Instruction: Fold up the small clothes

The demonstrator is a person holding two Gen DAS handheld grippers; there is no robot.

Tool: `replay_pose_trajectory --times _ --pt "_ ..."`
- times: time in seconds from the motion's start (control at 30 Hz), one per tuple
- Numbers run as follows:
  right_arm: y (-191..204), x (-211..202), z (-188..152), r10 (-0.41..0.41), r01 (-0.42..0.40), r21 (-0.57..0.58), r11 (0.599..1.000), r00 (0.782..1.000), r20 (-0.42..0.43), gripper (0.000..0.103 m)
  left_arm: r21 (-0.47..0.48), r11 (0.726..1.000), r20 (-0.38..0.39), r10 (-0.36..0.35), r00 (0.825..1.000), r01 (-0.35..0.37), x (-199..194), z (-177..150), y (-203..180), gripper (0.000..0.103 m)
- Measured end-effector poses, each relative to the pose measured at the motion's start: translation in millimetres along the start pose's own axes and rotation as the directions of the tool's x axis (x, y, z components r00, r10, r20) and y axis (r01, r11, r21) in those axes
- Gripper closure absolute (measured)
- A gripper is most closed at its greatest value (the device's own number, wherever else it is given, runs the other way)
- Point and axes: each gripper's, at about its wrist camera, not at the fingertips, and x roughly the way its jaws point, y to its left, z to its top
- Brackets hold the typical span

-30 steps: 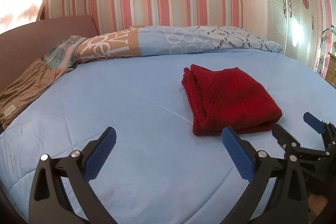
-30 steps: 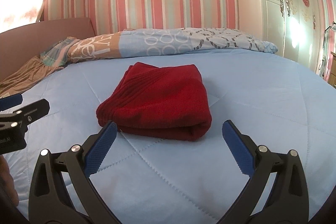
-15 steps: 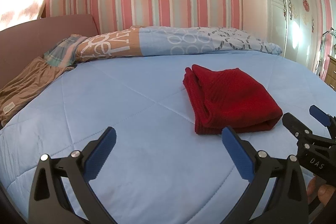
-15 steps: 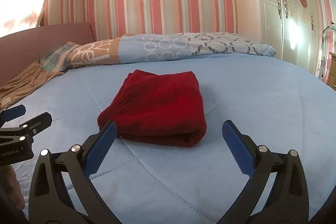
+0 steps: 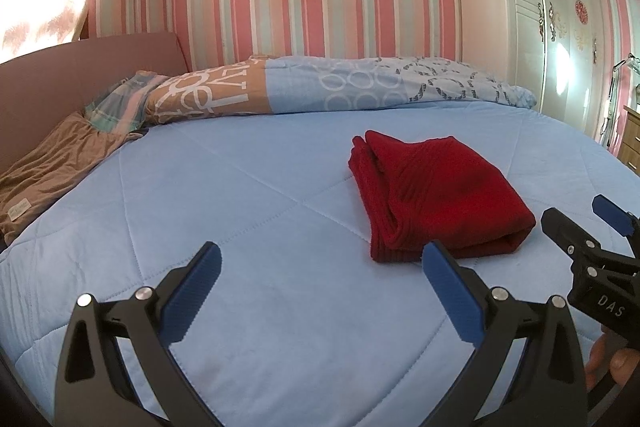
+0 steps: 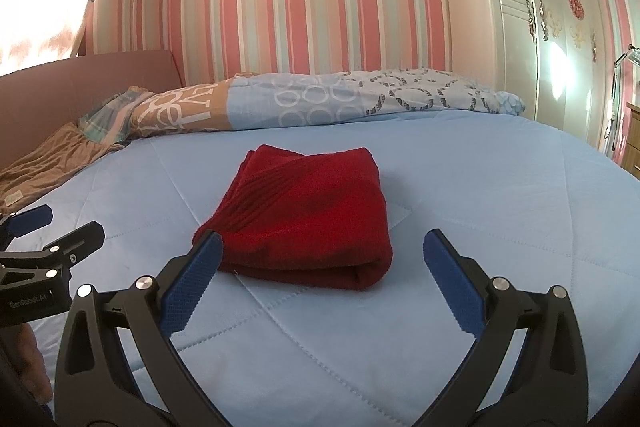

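Folded dark-red ribbed knit garment (image 6: 304, 223) lying as a thick, soft rectangle near the middle of the pale-blue quilted bedspread (image 5: 248, 211), rounded fold toward the near edge of the bed, layered open edges toward the headboard side. Fine raised ribs across its top; diamond stitch lines across the smooth bedspread.

Left tongs (image 5: 320, 269) black, hard plastic, with ridged blue pads (image 5: 192, 291), spread wide, gripping nothing, poised over bare bedspread beside the garment's near corner. Right tongs (image 6: 320, 259) of the same make, likewise spread wide and empty, just short of the garment's near edge, its left pad (image 6: 192, 283) overlapping the garment's corner in view; contact impossible to tell.

White letters "DAS" on the right tongs' black body in the left wrist view; "GenRobot.AI" on the left tongs' body in the right wrist view.

Along the far edge of the bed, a long rolled quilt in blue and tan with white circles and large letters (image 5: 320, 91). At the far left corner, crumpled brown cloth with a small pale label (image 5: 48, 163), unreadable.
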Motion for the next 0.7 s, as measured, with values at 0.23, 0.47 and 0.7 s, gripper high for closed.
replay_pose_trajectory --times 0.23,0.47,0.7 --pt "-1.5 0.6 0.2 -0.001 0.001 0.003 1.0 1.0 -0.003 0.003 -0.007 1.0 0.003 0.011 1.0 -0.011 -0.4 2.4 4.9 0.002" --pt "-4.0 0.6 -1.1 -0.004 0.004 0.011 1.0 1.0 -0.005 0.003 0.0 1.0 0.011 0.015 1.0 -0.015 -0.5 4.7 5.1 0.002" --pt "-4.3 0.9 -2.1 -0.007 0.007 0.002 1.0 1.0 -0.011 0.003 0.021 0.999 0.014 0.026 1.0 -0.026 0.4 4.9 0.7 0.002"
